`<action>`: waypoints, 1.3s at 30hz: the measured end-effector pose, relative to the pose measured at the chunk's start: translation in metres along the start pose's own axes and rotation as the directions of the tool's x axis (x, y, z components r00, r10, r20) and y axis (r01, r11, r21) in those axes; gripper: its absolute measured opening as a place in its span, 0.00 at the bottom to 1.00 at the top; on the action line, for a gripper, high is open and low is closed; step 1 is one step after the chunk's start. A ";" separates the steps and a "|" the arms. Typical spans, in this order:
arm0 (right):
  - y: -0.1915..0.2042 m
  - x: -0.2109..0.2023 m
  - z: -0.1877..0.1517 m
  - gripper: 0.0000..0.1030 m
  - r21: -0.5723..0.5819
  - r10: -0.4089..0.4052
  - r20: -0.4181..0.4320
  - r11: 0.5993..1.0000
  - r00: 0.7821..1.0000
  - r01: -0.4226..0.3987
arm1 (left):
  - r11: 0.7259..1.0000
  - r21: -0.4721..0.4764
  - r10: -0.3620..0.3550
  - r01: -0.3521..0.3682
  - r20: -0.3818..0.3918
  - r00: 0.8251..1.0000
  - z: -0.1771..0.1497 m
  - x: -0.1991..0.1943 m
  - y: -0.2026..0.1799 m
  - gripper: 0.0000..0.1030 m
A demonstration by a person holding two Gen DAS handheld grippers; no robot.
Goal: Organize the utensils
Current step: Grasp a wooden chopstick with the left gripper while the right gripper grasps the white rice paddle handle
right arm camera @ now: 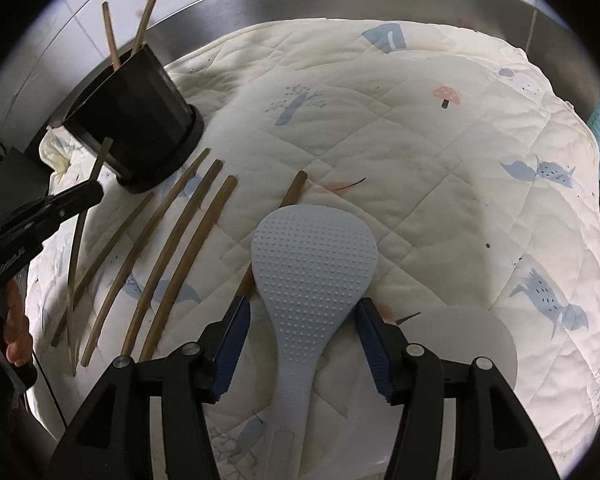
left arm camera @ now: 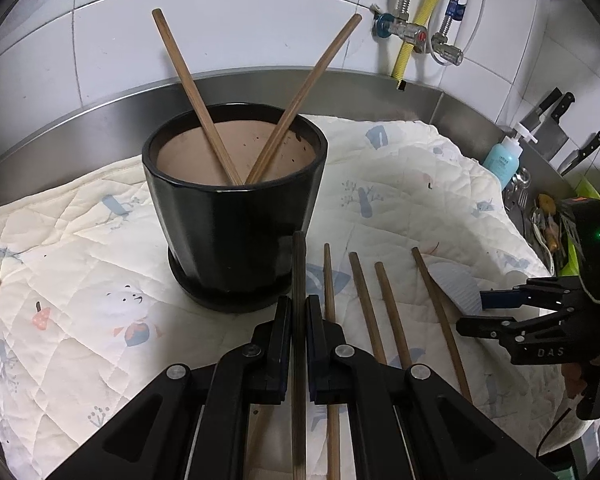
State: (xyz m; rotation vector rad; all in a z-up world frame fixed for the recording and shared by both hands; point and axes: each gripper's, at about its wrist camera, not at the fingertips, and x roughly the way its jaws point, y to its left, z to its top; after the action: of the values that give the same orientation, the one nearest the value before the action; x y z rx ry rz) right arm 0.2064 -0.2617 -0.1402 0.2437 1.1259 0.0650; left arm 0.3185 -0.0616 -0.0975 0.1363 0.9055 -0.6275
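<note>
Chopsticks: two in the pot (left arm camera: 236, 208), four on the quilt (left arm camera: 420, 184), one (left arm camera: 299, 280) pinched by left jaws; right jaws spread.

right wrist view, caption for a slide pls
Open fingers straddle a rice paddle on the quilt.

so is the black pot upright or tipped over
Upright: the black pot stands flat on its saucer, mouth facing up, with two chopsticks leaning inside.

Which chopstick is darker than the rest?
The one clamped in the left gripper: the dark chopstick is grey-brown, while those lying on the quilt and standing in the black pot are lighter brown.
</note>
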 end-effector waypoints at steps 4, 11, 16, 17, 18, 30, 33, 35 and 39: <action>0.002 0.001 -0.001 0.52 -0.011 -0.030 0.010 0.999 0.999 0.031 | 1.000 -0.001 -0.004 0.004 0.005 1.000 -0.001 -0.004 0.001 0.06; -0.002 -0.003 -0.006 0.47 -0.002 -0.032 0.033 0.999 0.999 0.032 | 1.000 -0.011 -0.015 0.016 0.019 1.000 0.001 -0.010 0.001 0.06; -0.005 -0.005 -0.010 0.43 0.006 -0.020 0.042 1.000 0.999 0.020 | 0.999 -0.018 -0.026 0.026 0.030 0.999 0.002 -0.015 0.002 0.06; -0.005 -0.006 -0.010 0.42 0.006 -0.020 0.041 1.000 0.999 0.019 | 0.999 -0.021 -0.027 0.028 0.031 0.999 0.002 -0.016 0.002 0.06; -0.005 -0.006 -0.010 0.41 0.004 -0.021 0.040 1.000 0.999 0.021 | 0.999 -0.023 -0.027 0.028 0.032 0.999 0.002 -0.017 0.002 0.06; 0.004 -0.002 -0.011 0.36 -0.026 -0.058 0.072 0.998 0.996 0.060 | 0.999 -0.029 -0.029 0.031 0.051 0.998 0.002 -0.027 -0.001 0.06; 0.000 -0.005 -0.015 0.34 -0.004 -0.031 0.101 1.000 0.994 0.031 | 0.999 -0.031 -0.030 0.032 0.062 0.998 0.004 -0.032 0.000 0.06; -0.002 -0.007 -0.017 0.33 0.009 -0.012 0.118 1.000 0.993 0.011 | 0.999 -0.035 -0.031 0.034 0.069 0.997 0.005 -0.035 0.001 0.06; -0.006 -0.014 -0.022 0.32 0.029 0.024 0.160 0.999 0.987 -0.029 | 0.998 -0.048 -0.037 0.041 0.085 0.996 0.009 -0.041 0.002 0.06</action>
State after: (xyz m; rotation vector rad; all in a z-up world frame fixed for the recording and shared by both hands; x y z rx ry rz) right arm 0.1801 -0.2663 -0.1383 0.2865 0.9644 0.0503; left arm 0.3073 -0.0446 -0.0611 0.0471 0.8431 -0.6418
